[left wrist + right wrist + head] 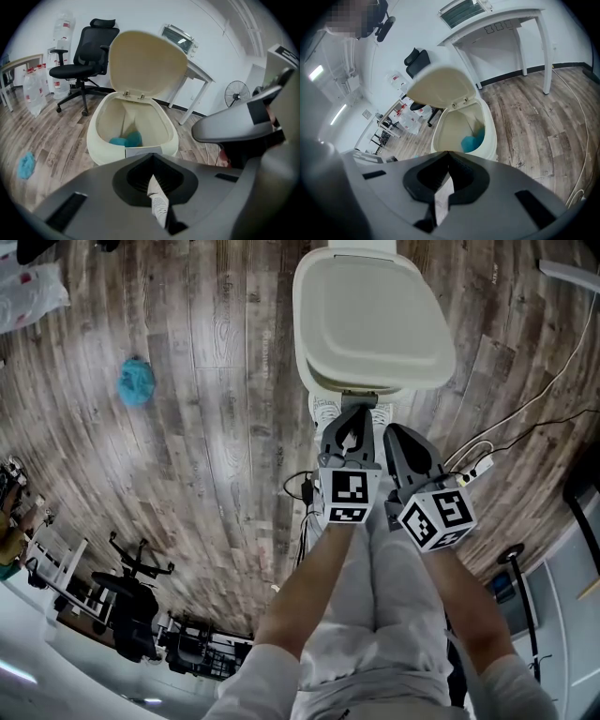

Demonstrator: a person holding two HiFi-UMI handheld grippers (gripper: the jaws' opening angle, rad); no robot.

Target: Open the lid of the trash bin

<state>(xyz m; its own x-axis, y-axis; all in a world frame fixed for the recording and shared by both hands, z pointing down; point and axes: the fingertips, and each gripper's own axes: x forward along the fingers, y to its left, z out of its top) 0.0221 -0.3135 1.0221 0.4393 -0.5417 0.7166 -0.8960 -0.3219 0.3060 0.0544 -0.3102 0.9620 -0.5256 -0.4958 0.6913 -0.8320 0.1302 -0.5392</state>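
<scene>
Head view: cream oval plastic trash bin lid (pixel 370 320) sits right ahead of both grippers, seen from above so it covers the bin body. Left gripper view shows the cream trash bin (pixel 96 140) already open, with the lid tipped up and back on its rear hinge and the inside exposed, a blue crumpled wad (pixel 126 139) at the bottom. The left gripper (pixel 354 413) has its jaw tips pressed together on nothing, and so does the right gripper (pixel 397 432); both hang just short of the bin front, touching neither bin nor lid. Judgement: the opening step looks done. What keeps the lid up I cannot tell; a white shoe (pixel 323 411) at the bin base may be on a pedal. The next move likely needs no grasp, only keeping the grippers off the lid rim, or a light push on its underside if it must go further. Edges to mind: the front bin rim near the jaw tips and the lid edge overhead. Room: wood plank floor (pixel 216 381) is open to the left, with a blue scrap (pixel 136 382) well apart; white cables (pixel 525 418) run on the right, and a white table (pixel 197 75) and black office chair (pixel 82 61) stand behind the bin.
</scene>
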